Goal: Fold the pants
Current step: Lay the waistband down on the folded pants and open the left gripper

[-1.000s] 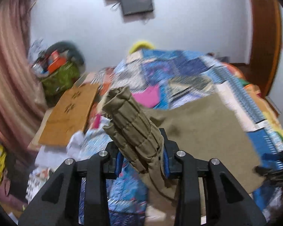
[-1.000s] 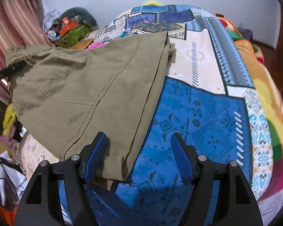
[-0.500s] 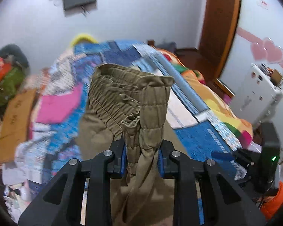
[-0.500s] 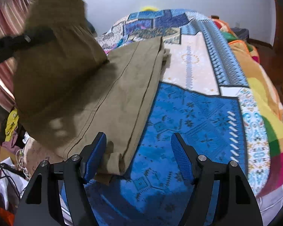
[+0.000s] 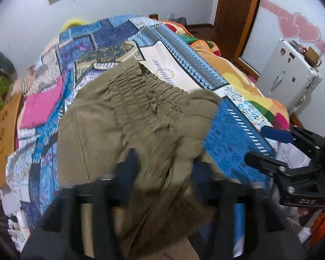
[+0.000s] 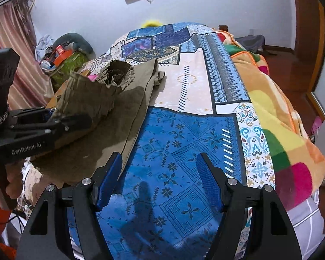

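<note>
The left claw (image 5: 164,169) has just been opening, its jaws loose around the olive cotton pants' (image 5: 110,130) gathered waistband. At three o'clock, the right claw (image 6: 158,184) hangs released over the blue patchwork bedspread (image 6: 184,143).

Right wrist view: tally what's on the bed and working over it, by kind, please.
Olive pants: 1
Patchwork quilt: 1
Orange checked blanket: 1
Grippers: 2, left gripper just opened with the waistband loose between its fingers, right gripper open and empty
Total: 5
</note>
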{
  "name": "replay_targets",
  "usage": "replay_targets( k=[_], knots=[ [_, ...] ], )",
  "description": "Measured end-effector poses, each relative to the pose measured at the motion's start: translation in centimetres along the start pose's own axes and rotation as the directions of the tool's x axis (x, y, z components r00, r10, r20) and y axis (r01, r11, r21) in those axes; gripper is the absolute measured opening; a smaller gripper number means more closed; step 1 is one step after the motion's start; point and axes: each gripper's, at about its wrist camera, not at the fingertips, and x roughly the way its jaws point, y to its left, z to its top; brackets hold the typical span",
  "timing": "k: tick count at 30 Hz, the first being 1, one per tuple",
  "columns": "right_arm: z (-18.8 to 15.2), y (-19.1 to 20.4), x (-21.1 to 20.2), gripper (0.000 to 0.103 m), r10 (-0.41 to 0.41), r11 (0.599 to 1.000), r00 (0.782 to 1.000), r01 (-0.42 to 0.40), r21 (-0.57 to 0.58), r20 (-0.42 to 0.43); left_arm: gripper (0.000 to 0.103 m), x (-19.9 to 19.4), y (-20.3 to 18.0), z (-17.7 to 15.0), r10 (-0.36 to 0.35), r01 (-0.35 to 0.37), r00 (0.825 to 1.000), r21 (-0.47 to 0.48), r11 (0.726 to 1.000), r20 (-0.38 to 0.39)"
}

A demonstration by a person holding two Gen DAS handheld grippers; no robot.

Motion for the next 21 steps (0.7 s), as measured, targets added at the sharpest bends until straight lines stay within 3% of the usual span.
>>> replay_targets(
  k=[2, 7, 9, 16, 19, 21],
  knots=[
    [0.0, 0.2, -0.2, 0.067, 0.003, 1.000, 1.000, -0.003, -0.007, -0.002, 0.078, -1.7, 0.7, -0.1, -0.014, 0.015, 0.999, -0.021, 1.000, 0.050],
    [0.7, 0.8, -0.3, 0.067, 0.010, 1.000, 1.000, -0.010, -0.024, 0.007, 0.092, -5.2, 3.8, 0.4, 0.090, -0.083, 0.985, -0.052, 0.995, 0.150],
    [1.3, 1.3, -0.3, 0.067, 0.020, 0.999, 1.000, -0.019, -0.028, 0.017, 0.094, -5.8, 6.0, 0.7, 0.147, -0.136, 0.974, -0.077, 0.988, 0.170],
    [3.5, 3.4, -0.3, 0.068, 0.084, 0.996, 0.994, -0.082, -0.036, 0.067, 0.094, -3.1, 13.5, 2.9, 0.290, -0.280, 0.950, -0.100, 0.955, 0.116],
    [4.3, 4.4, 0.4, 0.069, 0.110, 0.993, 0.991, -0.108, -0.039, 0.071, 0.094, -0.4, 16.1, 4.2, 0.304, -0.297, 0.950, -0.097, 0.950, 0.072],
    [4.5, 5.0, 1.1, 0.070, 0.117, 0.992, 0.991, -0.114, -0.045, 0.065, 0.094, 1.4, 17.4, 5.3, 0.280, -0.274, 0.959, -0.100, 0.957, 0.048]
  ],
)
